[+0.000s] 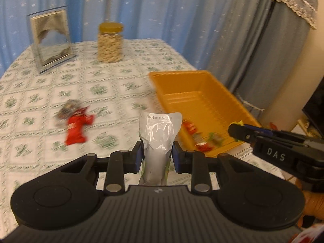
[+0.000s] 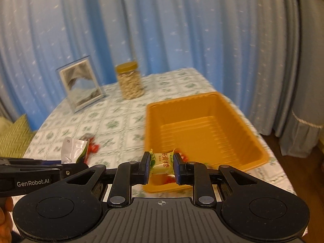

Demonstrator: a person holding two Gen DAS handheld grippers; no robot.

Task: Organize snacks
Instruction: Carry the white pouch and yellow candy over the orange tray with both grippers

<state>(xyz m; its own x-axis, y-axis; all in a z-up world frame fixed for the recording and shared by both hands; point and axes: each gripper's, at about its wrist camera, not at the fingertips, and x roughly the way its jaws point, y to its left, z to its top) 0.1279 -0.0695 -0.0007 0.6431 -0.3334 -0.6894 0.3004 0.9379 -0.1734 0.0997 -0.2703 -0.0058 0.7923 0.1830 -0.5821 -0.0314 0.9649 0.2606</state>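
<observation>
The left tool [image 1: 157, 157] is squeezing a silver snack pouch [image 1: 159, 135], and the pouch is standing up between its blue pads, just left of the orange bin [image 1: 202, 93]. The right tool [image 2: 162, 166] is pinching a small green and yellow wrapped candy [image 2: 162, 163] over the near end of the orange bin. A few small sweets [image 1: 204, 141] are already lying in the near end of the bin. A red snack wrapper [image 1: 78, 129] is lying on the worktop [image 1: 101, 81], well left of the bin. The pouch looks light, thin and crinkly, so it is probably bending easily and feeling a bit slippery; holding it low across its flat middle seems best. The candy looks tiny and light, so pinching its fat middle, not the twisted ends, seems safest.
</observation>
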